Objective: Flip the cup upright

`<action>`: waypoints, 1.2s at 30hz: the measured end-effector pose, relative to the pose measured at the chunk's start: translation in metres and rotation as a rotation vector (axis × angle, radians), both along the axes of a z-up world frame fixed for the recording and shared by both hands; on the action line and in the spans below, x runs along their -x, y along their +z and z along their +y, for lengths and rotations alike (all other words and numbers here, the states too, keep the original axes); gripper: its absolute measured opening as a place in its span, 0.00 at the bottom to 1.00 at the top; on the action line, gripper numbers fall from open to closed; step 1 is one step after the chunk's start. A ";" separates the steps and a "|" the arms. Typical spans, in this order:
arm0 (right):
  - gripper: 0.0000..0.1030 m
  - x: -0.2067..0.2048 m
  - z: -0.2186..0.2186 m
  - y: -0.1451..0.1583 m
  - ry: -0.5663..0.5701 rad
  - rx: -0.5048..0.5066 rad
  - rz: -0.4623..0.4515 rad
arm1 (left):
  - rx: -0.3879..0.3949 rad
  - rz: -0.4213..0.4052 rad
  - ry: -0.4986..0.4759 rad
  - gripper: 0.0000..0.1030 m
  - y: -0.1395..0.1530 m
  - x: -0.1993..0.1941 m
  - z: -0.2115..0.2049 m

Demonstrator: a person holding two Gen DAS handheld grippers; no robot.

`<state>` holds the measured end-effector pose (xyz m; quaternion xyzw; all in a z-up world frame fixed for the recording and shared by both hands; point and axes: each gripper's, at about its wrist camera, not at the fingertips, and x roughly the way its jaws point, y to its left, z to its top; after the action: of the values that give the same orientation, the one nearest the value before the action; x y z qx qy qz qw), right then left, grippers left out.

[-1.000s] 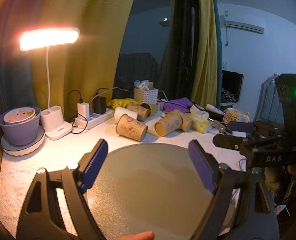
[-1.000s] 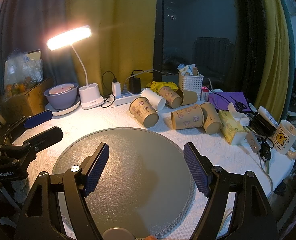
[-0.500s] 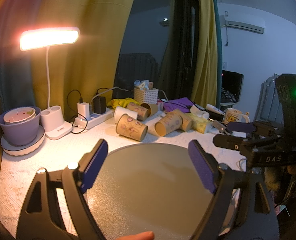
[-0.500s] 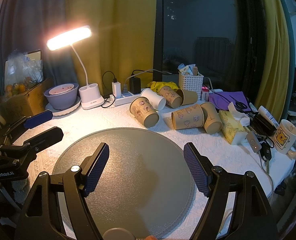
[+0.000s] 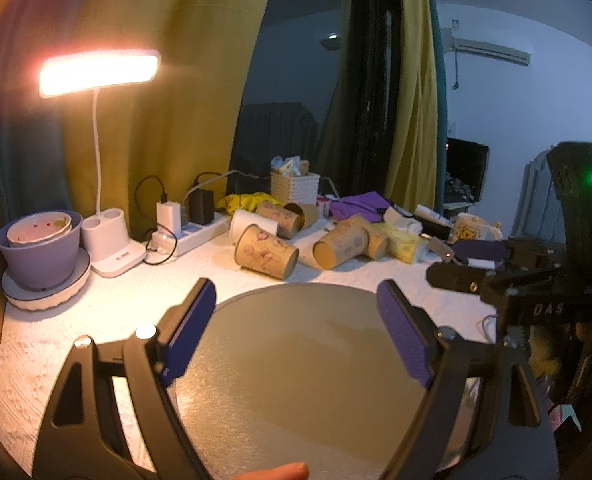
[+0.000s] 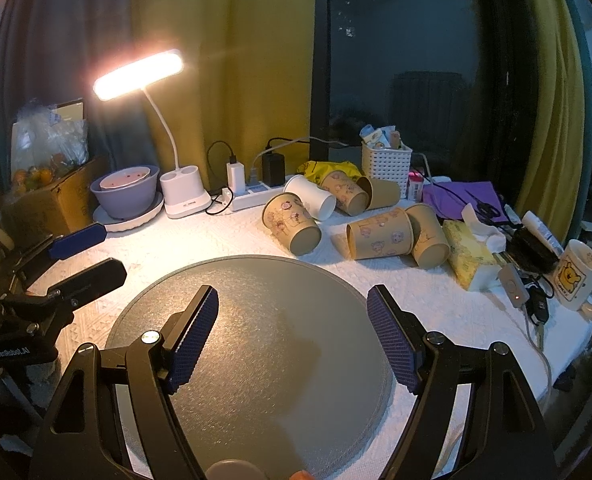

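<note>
Several brown printed paper cups lie on their sides beyond a round grey mat (image 5: 304, 364), also seen in the right wrist view (image 6: 255, 344). The nearest cup (image 5: 265, 251) (image 6: 291, 225) lies with its mouth toward the back left. Another cup (image 5: 340, 243) (image 6: 379, 235) lies to its right, and a white cup (image 6: 311, 197) lies behind. My left gripper (image 5: 296, 332) is open and empty above the mat. My right gripper (image 6: 291, 336) is open and empty above the mat, and shows at the right in the left wrist view (image 5: 468, 264).
A lit desk lamp (image 6: 139, 74), a purple bowl (image 6: 125, 196), a power strip (image 6: 255, 196), a white basket (image 6: 386, 162), a tissue pack (image 6: 470, 254) and a yellow-bear mug (image 6: 578, 276) ring the white tablecloth. A cardboard box (image 6: 43, 200) stands at the left.
</note>
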<state>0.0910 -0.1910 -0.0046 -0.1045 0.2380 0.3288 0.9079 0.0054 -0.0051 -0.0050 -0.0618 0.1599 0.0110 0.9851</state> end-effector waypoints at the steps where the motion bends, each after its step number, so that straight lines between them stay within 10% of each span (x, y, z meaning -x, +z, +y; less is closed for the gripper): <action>1: 0.77 -0.006 -0.001 0.000 -0.002 -0.002 0.010 | -0.001 0.009 0.006 0.81 -0.002 -0.002 -0.001; 21: 0.77 -0.147 0.014 -0.001 0.049 0.060 0.116 | -0.186 0.394 0.060 0.81 0.010 -0.161 0.029; 36: 0.77 -0.254 0.032 0.019 0.089 0.030 0.150 | 0.234 0.536 0.174 0.81 0.024 -0.315 0.058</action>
<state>0.3453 -0.1590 0.0142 -0.1038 0.3053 0.3721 0.8704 0.3201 0.0530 0.0191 -0.1832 0.4085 0.0928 0.8894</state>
